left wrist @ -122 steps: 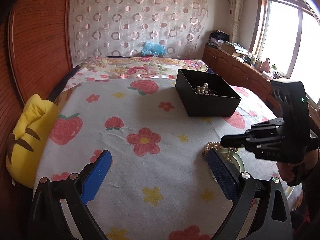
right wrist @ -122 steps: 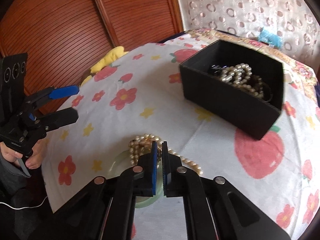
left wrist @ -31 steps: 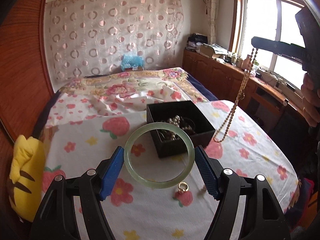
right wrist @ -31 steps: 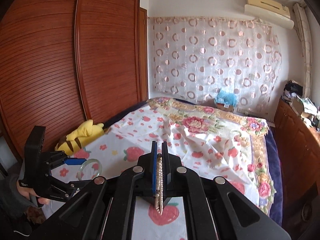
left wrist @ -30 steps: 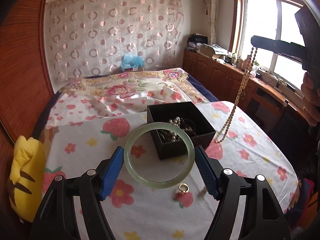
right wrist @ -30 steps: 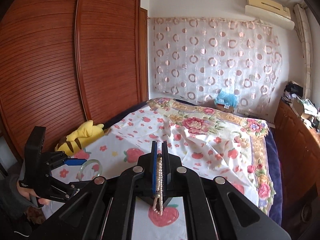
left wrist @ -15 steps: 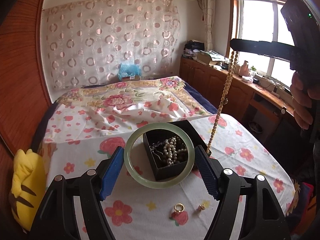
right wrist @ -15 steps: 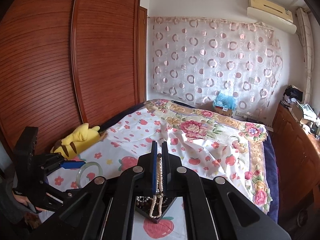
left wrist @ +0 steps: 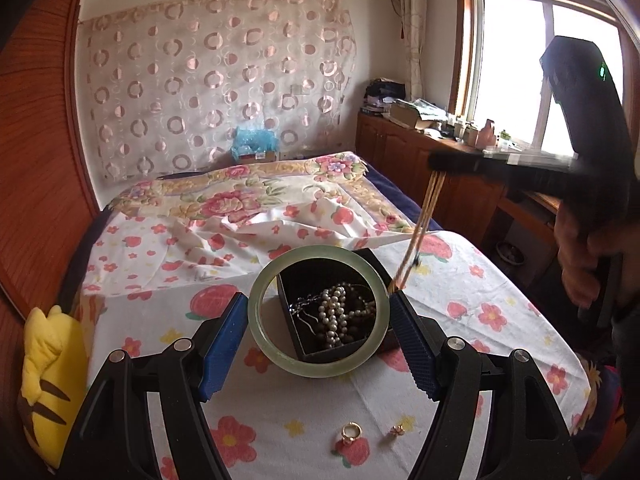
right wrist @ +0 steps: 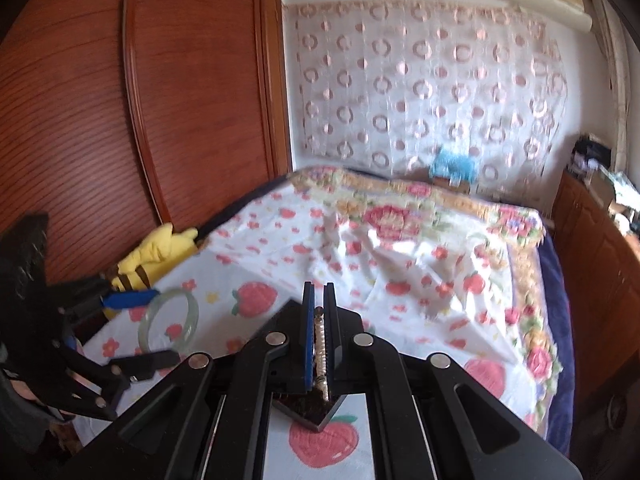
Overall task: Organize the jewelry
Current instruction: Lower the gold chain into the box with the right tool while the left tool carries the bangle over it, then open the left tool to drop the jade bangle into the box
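Note:
My left gripper (left wrist: 319, 312) is shut on a pale green jade bangle (left wrist: 260, 322) and holds it in the air above the black jewelry box (left wrist: 308, 350), which has pearl strands (left wrist: 334, 316) inside. My right gripper (right wrist: 319, 294) is shut on a pearl necklace (right wrist: 320, 344) that hangs down toward the box (right wrist: 312, 410). In the left wrist view the right gripper (left wrist: 434, 162) is high at the right and the necklace (left wrist: 420, 232) dangles, blurred, to the box's far right corner. The bangle also shows in the right wrist view (right wrist: 170, 322).
A gold ring (left wrist: 351, 432) and a small earring (left wrist: 397, 431) lie on the flowered cloth (left wrist: 460, 304) near me. A yellow plush toy (left wrist: 44, 368) sits at the left edge by the wooden wardrobe (right wrist: 120, 120). Wooden cabinets (left wrist: 420, 172) line the right wall.
Both grippers have moved toward the box; it now sits right under the bangle. The right gripper has dropped lower and the necklace swings beside the box's far corner.

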### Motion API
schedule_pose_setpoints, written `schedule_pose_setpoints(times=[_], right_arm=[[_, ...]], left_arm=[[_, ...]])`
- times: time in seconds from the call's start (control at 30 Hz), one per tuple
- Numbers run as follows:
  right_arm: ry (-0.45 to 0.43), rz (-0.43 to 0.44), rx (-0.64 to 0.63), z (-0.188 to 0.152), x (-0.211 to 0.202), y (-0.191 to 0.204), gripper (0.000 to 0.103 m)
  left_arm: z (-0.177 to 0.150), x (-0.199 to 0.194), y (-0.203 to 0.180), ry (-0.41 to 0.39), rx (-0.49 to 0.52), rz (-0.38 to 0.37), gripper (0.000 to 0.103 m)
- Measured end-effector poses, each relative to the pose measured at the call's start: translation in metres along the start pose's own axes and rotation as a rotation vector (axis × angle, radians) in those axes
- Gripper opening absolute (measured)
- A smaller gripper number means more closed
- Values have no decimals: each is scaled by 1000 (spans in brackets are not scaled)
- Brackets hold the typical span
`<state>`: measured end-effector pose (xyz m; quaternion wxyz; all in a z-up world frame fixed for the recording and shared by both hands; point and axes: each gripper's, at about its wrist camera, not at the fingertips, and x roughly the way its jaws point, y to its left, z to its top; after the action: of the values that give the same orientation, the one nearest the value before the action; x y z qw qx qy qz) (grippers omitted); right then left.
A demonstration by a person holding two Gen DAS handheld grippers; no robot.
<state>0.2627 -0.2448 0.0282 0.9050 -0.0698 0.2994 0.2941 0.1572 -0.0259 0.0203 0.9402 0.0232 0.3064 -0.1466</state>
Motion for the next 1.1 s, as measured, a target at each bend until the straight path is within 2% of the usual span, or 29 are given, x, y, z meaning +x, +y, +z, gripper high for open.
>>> schedule_pose_setpoints(times=[0.23, 0.33, 0.37, 0.4, 0.47, 0.93, 1.1], right_arm=[[75, 2, 28, -34, 40, 0, 6], [77, -30, 25, -42, 44, -5, 9], [78, -26, 36, -45, 46, -9, 12], [80, -23, 49, -46, 46, -14, 22], [72, -35, 69, -51, 44, -23, 31], [61, -103, 102, -99, 4, -68, 31], [51, -99, 119, -106, -4, -75, 31]], left_arm=[[3, 30, -2, 37, 12, 13, 69], [2, 48, -5, 42, 42, 32, 69], [2, 53, -6, 49, 42, 30, 69], [2, 62, -8, 63, 43, 30, 69], [2, 74, -11, 74, 44, 25, 69], [-4, 134, -30, 191, 107, 54, 69], [-8, 147, -36, 227, 134, 70, 69]])
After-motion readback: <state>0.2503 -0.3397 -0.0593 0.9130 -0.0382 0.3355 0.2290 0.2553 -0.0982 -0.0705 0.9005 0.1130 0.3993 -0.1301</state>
